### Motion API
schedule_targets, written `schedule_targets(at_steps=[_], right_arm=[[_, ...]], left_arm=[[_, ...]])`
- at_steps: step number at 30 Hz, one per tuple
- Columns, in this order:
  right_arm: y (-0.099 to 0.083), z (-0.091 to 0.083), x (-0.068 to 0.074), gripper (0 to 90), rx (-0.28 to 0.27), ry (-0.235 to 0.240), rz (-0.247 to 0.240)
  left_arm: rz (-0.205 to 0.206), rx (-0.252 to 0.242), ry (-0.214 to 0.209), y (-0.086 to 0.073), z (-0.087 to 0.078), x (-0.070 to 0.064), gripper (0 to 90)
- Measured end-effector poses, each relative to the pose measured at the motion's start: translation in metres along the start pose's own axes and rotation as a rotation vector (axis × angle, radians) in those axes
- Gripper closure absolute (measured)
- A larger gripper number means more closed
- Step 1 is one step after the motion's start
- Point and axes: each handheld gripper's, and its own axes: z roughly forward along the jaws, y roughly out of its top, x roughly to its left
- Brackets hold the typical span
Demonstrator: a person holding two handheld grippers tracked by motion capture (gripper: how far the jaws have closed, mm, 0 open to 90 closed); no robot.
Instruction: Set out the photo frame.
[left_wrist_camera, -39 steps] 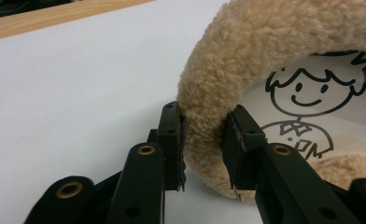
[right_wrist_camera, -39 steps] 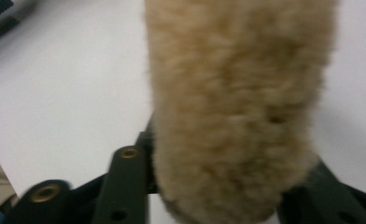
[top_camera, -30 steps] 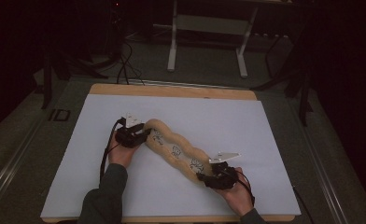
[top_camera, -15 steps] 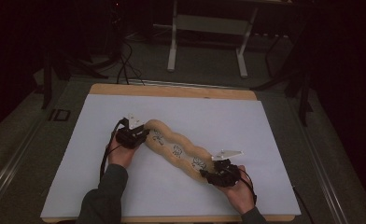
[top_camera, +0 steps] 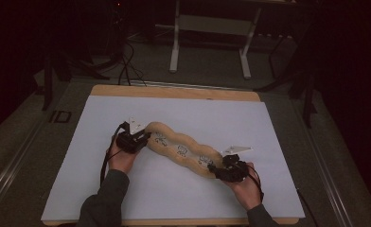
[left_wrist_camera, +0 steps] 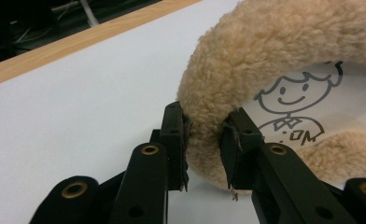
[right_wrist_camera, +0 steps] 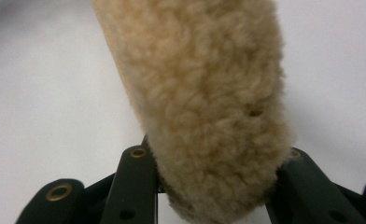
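A long tan fleece piece (top_camera: pixel 181 149) lies slantwise on the white sheet (top_camera: pixel 231 118), from middle left to lower right. Its pale inner side carries cartoon figures (left_wrist_camera: pixel 293 100). At its upper left end, my left gripper (top_camera: pixel 145 138) is shut on the fleece, and the left gripper view shows the jaws pinching the curled fleece edge (left_wrist_camera: pixel 204 135). My right gripper (top_camera: pixel 214 168) is shut on the lower right end. In the right gripper view the fleece (right_wrist_camera: pixel 204 93) runs straight away from the right gripper (right_wrist_camera: pixel 218 184).
The white sheet covers a wooden table whose bare edge (top_camera: pixel 174 91) shows at the back. Beyond it, on the dark floor, stand a white metal frame (top_camera: pixel 209 28) and cables (top_camera: pixel 127 61). Both forearms come in from the bottom.
My right gripper has shifted slightly to the right with its end of the fleece, drawing the piece a little straighter. The left gripper has stayed put.
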Motion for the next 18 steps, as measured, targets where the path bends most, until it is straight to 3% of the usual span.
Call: schedule_targets(at_steps=[18], right_arm=[[0.013,0.003,-0.008,61.6,-0.003,-0.013,-0.034]], left_arm=[[-0.029,-0.021,0.03,-0.016,-0.019,0.001,73.1]])
